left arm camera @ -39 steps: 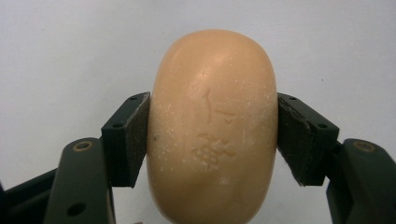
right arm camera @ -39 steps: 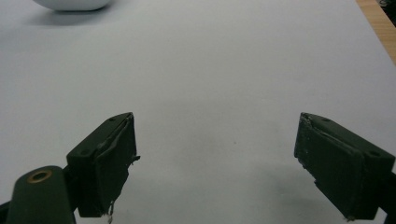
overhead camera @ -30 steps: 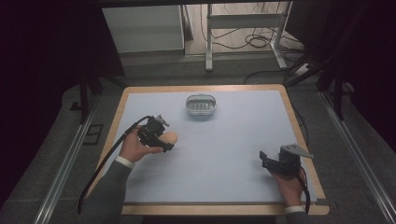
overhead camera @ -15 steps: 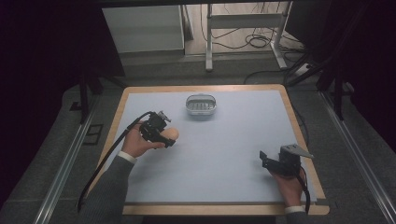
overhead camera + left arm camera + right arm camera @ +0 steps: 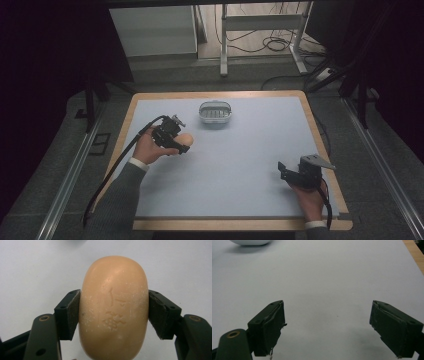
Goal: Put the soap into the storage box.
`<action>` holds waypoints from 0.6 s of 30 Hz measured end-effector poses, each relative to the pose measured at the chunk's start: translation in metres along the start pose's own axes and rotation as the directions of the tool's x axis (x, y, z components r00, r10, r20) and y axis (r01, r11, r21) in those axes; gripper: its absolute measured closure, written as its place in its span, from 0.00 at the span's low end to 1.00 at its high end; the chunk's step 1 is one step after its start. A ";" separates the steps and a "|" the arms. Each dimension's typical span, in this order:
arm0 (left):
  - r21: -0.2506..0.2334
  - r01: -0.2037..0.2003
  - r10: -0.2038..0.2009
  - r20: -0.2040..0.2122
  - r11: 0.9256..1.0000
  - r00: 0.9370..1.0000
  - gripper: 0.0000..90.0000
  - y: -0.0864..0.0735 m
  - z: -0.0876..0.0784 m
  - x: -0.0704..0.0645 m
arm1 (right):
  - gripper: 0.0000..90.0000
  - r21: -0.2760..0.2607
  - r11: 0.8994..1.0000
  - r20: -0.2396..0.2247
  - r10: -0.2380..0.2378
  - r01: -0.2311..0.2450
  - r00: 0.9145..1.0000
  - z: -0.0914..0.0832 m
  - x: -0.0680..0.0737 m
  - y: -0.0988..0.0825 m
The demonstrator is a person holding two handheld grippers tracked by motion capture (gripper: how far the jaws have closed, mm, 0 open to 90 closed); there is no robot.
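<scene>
Progress stands at roughly the midpoint, judged from how things lie: the pick-up is done, the delivery is not.

Nearest the person, the right gripper (image 5: 283, 170) rests low at the near right corner of the pale blue table mat (image 5: 240, 170). Its jaws stand wide apart with nothing between them; the right gripper view shows bare mat between the two black pads (image 5: 272, 325). It takes no part in the work at this point.

Farther in, on the left, the left gripper (image 5: 181, 143) is clamped on a peach-coloured oval bar of soap (image 5: 113, 307). In the left gripper view both pads press flat against the bar's long sides, at about mid-length, with the rounded end projecting well beyond the jaws. The grip looks square and secure. In the high view the soap (image 5: 185, 139) sits over the left-centre of the mat; whether it is lifted clear or touching cannot be told.

Soap condition: smooth, matt, slightly dusty white in patches, with a faint stamped mark on the upper face. No chips visible.

Farthest off, a white oval soap dish with a ribbed floor (image 5: 215, 112) stands near the far edge, empty, well apart from the bar. Remaining, by my judgement: carry the bar over, set it in, let go.
</scene>
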State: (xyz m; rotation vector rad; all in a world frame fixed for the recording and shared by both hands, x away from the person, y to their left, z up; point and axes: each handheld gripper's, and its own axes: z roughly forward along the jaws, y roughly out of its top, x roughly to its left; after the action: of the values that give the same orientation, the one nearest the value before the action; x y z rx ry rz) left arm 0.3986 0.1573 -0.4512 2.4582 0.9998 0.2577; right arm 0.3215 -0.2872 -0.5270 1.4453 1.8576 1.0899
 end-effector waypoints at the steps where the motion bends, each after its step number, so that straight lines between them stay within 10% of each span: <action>1: 0.000 0.000 0.000 0.000 1.000 1.000 0.36 0.000 0.000 0.000 | 0.15 0.000 1.000 0.000 0.000 0.000 1.000 0.000 0.000 0.000; 18: 0.001 -0.007 0.007 0.001 1.000 1.000 0.36 0.020 0.003 0.008 | 0.15 0.001 1.000 0.001 -0.002 0.002 1.000 0.000 0.000 0.000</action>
State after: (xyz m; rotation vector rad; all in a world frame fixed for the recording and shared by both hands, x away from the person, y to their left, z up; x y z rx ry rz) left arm 0.4178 0.1494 -0.4441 2.4628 0.9914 0.2590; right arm 0.3215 -0.2868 -0.5271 1.4435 1.8584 1.0873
